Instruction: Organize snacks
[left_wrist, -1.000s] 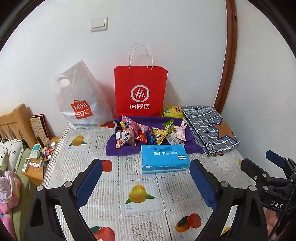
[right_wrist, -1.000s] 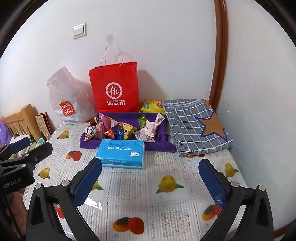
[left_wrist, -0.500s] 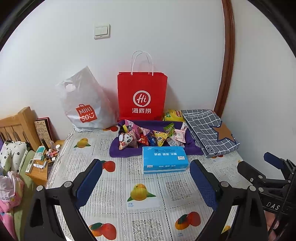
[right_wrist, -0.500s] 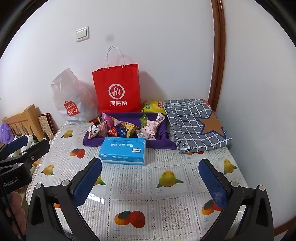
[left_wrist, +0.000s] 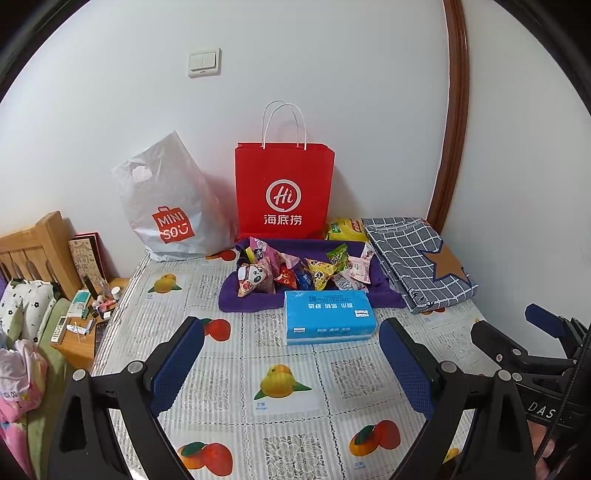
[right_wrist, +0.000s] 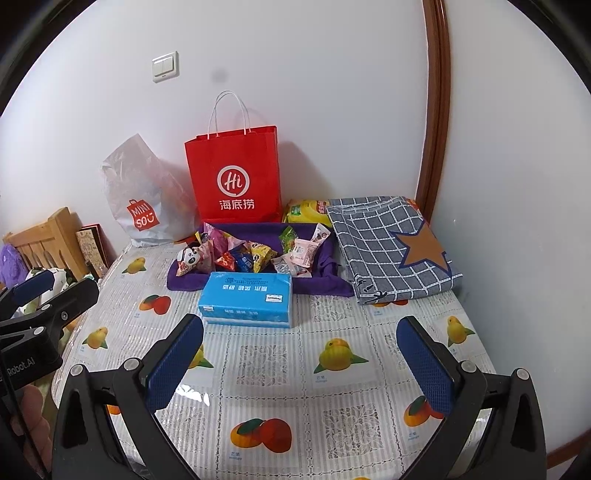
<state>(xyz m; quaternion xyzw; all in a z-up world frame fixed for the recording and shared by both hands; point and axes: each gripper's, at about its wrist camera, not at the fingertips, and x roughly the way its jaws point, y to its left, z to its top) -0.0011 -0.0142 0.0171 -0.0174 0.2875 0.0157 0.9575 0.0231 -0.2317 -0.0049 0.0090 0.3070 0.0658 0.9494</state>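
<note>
Left wrist view: the left gripper (left_wrist: 291, 363) hangs released above the near part of the surface (left_wrist: 207, 373), its blue pads wide apart with nothing between them. The surface wears a fruit-print cover. The snacks (left_wrist: 303, 267) lie heaped on a purple cloth (left_wrist: 247, 299) toward the far edge, about midway along it. A blue tissue pack (left_wrist: 328, 316) lies flat just in front of the cloth, touching its near border. Behind the heap, against the wall, a red paper bag (left_wrist: 284, 192) stands upright; a grey plastic bag (left_wrist: 170, 206) leans beside it toward the far left corner. A yellow packet (left_wrist: 345, 229) sits behind the cloth. A folded checked fabric (left_wrist: 417, 266) with a star patch lies at the far right corner. The right gripper (left_wrist: 517, 334) shows at the right edge of the surface, jaws parted.

Right wrist view: the right gripper (right_wrist: 299, 363) is likewise released over the near edge, holding nothing. The snacks (right_wrist: 255, 253) rest on the purple cloth (right_wrist: 325, 282) near the far edge, the blue tissue pack (right_wrist: 245, 299) in front of them. The red paper bag (right_wrist: 234, 177) stands behind, the grey plastic bag (right_wrist: 136, 195) to its left, the yellow packet (right_wrist: 306, 210) and folded checked fabric (right_wrist: 388, 247) to the right. The left gripper (right_wrist: 48, 291) juts in beyond the left edge of the surface (right_wrist: 295, 373), parted.
</note>
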